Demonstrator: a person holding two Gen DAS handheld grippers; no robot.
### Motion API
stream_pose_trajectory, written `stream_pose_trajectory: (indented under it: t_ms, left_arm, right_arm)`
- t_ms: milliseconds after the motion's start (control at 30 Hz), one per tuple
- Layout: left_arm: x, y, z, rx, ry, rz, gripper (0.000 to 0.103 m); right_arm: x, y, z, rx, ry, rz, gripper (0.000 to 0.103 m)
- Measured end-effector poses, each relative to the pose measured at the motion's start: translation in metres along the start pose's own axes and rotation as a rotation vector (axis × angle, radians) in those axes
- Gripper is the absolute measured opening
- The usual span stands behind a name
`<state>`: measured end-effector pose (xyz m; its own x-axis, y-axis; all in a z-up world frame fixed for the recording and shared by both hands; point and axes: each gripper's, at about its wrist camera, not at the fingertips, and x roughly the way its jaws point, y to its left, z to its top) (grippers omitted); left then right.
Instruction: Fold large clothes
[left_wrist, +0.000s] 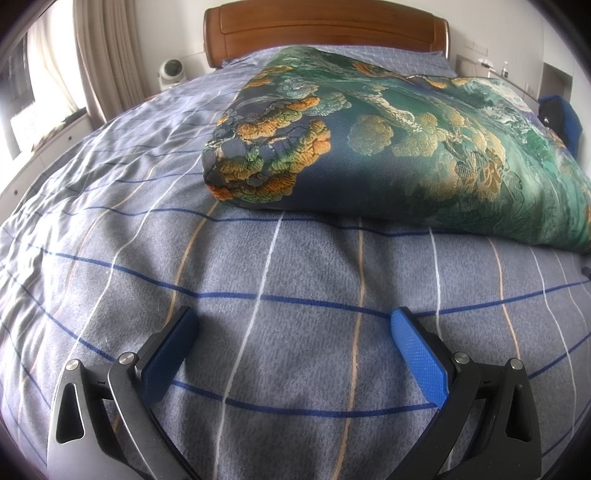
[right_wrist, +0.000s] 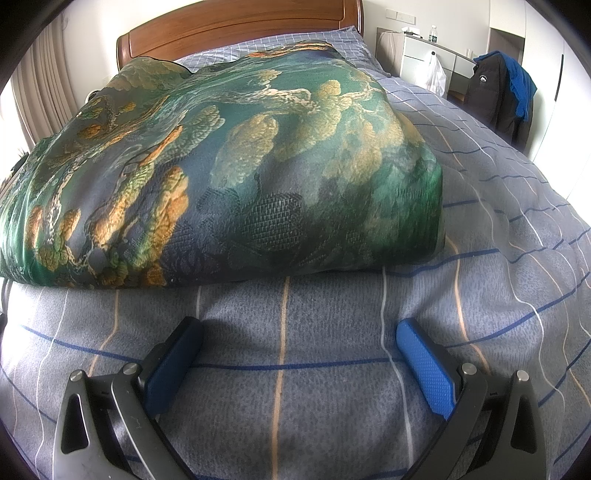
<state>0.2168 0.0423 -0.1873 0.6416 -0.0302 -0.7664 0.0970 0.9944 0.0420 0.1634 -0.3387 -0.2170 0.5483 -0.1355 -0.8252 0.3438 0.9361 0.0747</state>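
A bedroom in soft daylight. A wide bed with a grey-blue checked cotton bedspread (left_wrist: 147, 192) fills the view, backed by a curved reddish-brown wooden headboard (left_wrist: 325, 26). Beige pleated curtains (left_wrist: 107, 55) hang beside a bright window (left_wrist: 22, 96). White walls; a pale grey drawer cabinet (right_wrist: 421, 55) stands opposite.

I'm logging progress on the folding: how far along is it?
Done: the green patterned garment already lies doubled into a thick bundle on the checked bed cover. In hand: nothing; the left tool and right tool are open, short of it. Left: possibly another fold; can't tell.
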Motion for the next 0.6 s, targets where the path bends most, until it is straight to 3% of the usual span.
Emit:
stream_pose_trajectory:
  t_ms: [600]
  left_arm:
    - [-0.0016,-0.0013,-0.0017,0.006,-0.015,0.013,0.103]
  right_arm:
    - [-0.0042,0.002,-0.0054,0.0,0.0,-0.001,0.103]
